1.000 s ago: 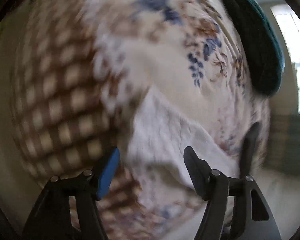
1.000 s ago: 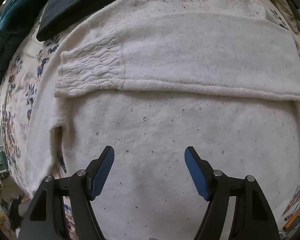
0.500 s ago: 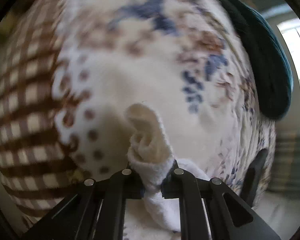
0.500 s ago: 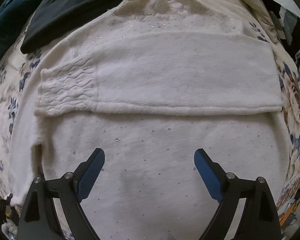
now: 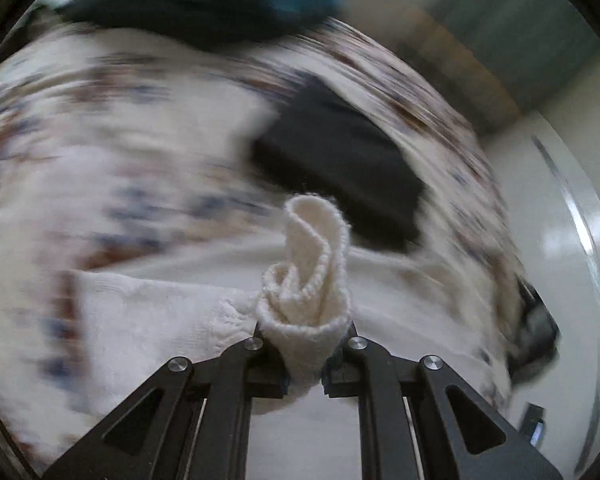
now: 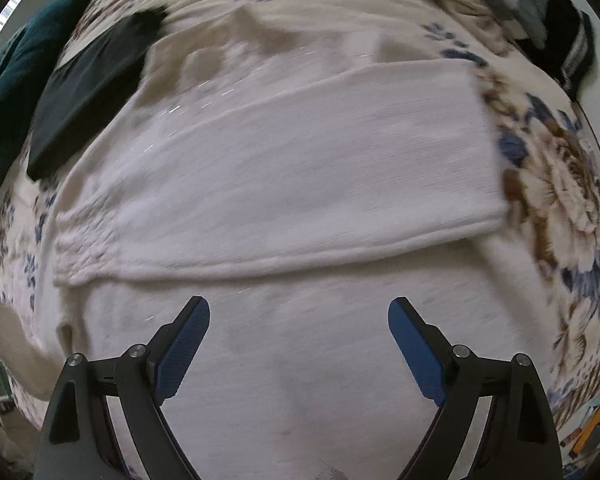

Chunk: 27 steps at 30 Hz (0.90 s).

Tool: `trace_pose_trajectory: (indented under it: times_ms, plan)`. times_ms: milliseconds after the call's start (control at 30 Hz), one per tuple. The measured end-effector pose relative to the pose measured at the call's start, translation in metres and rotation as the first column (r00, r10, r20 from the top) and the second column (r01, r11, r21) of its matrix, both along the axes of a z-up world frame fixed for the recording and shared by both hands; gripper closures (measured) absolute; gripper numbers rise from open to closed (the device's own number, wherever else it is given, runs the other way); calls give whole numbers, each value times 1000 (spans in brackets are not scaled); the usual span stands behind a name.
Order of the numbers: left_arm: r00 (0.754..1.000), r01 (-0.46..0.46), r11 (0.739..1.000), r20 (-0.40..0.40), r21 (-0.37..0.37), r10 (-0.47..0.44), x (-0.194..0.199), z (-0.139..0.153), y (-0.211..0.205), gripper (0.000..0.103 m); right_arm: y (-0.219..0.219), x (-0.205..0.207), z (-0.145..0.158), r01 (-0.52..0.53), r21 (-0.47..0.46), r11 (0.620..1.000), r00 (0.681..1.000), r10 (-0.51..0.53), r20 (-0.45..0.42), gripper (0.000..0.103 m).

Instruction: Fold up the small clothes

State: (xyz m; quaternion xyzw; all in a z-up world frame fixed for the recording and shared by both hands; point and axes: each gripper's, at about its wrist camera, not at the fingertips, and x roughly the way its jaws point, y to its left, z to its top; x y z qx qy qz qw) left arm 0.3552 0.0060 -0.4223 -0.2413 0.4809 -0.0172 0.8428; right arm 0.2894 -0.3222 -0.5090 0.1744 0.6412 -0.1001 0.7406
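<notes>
Pinching a cream sweater (image 5: 312, 280) fold, left claw (image 5: 304, 364) grips; right claw (image 6: 298, 344) gapes wide.

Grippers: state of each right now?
Left gripper: shut on a bunched cuff of the white sweater.
Right gripper: open, empty, above the sweater.

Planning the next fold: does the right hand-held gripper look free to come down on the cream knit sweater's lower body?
Probably yes. The right hand-held gripper stands open, empty, directly above the cream knit sweater; nothing lies between them.
</notes>
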Motion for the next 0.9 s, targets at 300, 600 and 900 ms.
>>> trace_pose_trajectory:
  times_ms: [300, 600, 900]
  plan:
    - [989, 146, 989, 5, 14, -146, 28, 6, -131, 30, -84, 3, -4, 43, 43, 998, 999, -43, -5, 10]
    - [993, -73, 918, -61, 390, 105, -13, -1, 4, 8, -47, 46, 8, -28, 331, 943, 998, 8, 62, 10]
    - [947, -148, 861, -181, 488, 265, -61, -42, 80, 8, 23, 134, -47, -95, 368, 925, 995, 104, -4, 47]
